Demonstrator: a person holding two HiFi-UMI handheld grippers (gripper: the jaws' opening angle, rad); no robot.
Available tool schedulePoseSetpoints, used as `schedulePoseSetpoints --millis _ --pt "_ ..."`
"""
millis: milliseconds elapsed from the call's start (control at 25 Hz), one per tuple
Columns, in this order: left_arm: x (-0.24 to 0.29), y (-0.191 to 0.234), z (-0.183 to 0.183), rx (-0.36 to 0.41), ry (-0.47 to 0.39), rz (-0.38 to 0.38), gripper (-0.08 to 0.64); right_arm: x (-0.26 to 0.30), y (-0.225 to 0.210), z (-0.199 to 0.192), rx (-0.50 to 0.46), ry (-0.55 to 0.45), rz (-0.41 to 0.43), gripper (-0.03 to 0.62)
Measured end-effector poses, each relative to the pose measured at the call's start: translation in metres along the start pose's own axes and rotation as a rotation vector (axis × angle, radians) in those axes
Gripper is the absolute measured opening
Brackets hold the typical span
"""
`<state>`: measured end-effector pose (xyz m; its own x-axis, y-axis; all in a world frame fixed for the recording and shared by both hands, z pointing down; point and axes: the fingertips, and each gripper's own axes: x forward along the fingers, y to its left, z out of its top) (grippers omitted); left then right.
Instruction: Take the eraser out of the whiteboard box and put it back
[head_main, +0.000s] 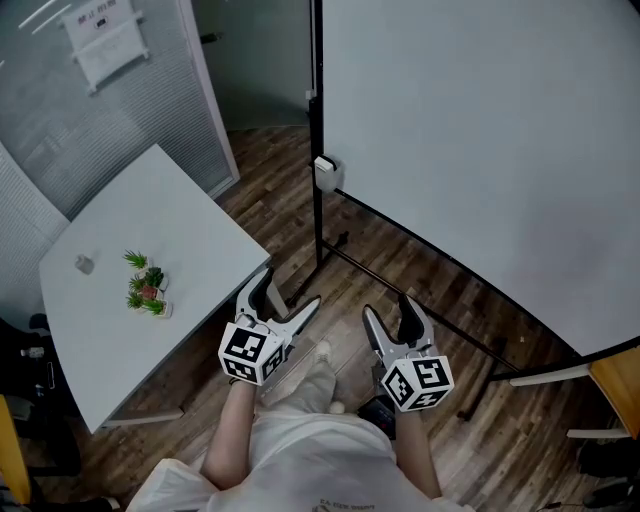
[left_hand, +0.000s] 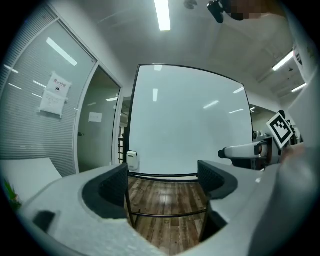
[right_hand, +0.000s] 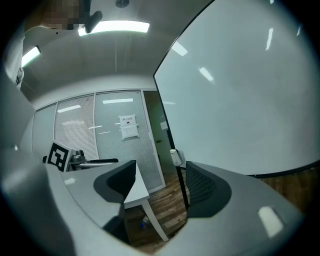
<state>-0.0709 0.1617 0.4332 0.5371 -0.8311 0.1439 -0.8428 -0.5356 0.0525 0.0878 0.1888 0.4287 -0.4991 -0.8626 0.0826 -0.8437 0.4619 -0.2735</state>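
- Here, I hold both tools low in front of my body, pointing roughly level toward the whiteboard (head_main: 480, 150).
- My left tool (head_main: 288, 296) has its jaws spread wide with nothing between them. Its own view shows only wooden floor (head_main: 400, 260) and the bars of the stand through the gap.
- My right tool (head_main: 392, 316), near it at 3 o'clock, is likewise spread wide and empty.
- I judge the jaws stand apart because the reach has not begun and they are ready for a first grasp.
- The whiteboard box (head_main: 325, 172), small and white, hangs on the board's left edge at about 12 o'clock from my tools, well apart from both.
- I cannot make out the eraser from here. It is presumably inside that box, so the taking out is not yet done.
- The whiteboard fills the scene from 12 to 3 o'clock.
- The black stand (head_main: 318, 230) has an upright just below the box and foot bars across the floor. These lie between me and the box, so I would step with care.
- A white surface (head_main: 110, 320) sits at 9 o'clock, its corner near my left tool. It carries a small green plant (head_main: 146, 285) and a small grey object (head_main: 85, 263).
- A glass partition (head_main: 150, 100) with a paper notice (head_main: 105, 40) stands at 11 o'clock.
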Motion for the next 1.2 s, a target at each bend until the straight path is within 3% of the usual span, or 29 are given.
schedulePoseSetpoints --millis 280,760,1200 --pt "0.066 0.028 -0.01 -0.044 0.031 -0.035 0.412 0.057 -0.036 -0.004 0.001 0.051 -0.012 0.316" --pt "0.188 0.128 0.006 -0.08 0.027 -0.054 0.399 0.199 -0.083 0.017 -0.027 0.104 -0.016 0.325" --pt "0.245 0.156 0.015 -0.075 0.016 -0.126 0.393 0.243 -0.099 0.03 -0.035 0.085 -0.064 0.327"
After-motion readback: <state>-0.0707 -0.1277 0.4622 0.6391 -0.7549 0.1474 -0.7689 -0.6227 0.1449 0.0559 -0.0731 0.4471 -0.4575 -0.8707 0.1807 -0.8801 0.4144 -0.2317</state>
